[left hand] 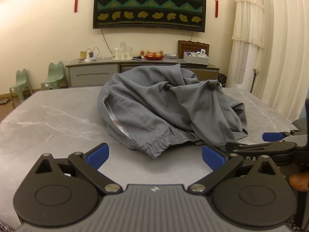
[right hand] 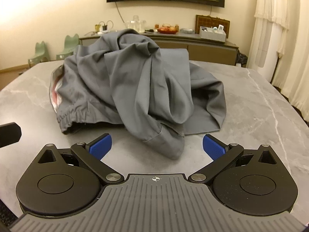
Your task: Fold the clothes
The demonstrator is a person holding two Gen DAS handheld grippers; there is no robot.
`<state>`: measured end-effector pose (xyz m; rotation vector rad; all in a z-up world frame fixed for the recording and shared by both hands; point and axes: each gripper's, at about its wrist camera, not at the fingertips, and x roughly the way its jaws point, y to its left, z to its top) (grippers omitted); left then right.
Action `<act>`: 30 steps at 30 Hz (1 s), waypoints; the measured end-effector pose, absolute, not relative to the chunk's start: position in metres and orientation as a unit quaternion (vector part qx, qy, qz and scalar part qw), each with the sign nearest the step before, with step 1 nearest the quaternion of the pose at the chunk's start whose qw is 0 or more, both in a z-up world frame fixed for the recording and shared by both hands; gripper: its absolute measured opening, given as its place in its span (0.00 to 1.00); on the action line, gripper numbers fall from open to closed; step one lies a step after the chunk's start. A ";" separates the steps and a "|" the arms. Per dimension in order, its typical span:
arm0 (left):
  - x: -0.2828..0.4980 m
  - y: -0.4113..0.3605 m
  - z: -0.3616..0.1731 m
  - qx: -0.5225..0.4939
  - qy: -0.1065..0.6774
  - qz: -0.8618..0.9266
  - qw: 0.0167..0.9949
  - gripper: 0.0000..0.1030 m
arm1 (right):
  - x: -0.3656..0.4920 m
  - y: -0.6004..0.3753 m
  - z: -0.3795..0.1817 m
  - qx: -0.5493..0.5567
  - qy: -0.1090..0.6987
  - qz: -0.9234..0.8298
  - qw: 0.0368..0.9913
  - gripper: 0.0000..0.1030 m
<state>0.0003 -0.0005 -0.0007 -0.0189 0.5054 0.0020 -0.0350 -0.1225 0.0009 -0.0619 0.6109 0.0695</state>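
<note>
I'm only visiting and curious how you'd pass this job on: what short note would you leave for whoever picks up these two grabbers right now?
Left gripper: open, empty, just short of the elastic waistband.
Right gripper: open, empty, facing a hemmed end of the cloth.
The grey trousers lie in a crumpled heap on the grey marble table, nearer its middle.
Done: nothing folded yet.
Left: grasp the garment, spread it flat, then fold it. The waistband looks like the easiest place to start.
</note>
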 end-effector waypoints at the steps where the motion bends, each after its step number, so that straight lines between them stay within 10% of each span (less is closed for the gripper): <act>1: 0.001 -0.001 -0.002 -0.005 0.248 0.009 0.969 1.00 | -0.036 -0.122 0.001 -0.030 0.301 0.034 0.952 0.99; 30: 0.015 -0.016 -0.030 0.042 0.330 -0.013 0.943 1.00 | -0.041 -0.108 -0.006 -0.051 0.320 0.063 0.944 0.99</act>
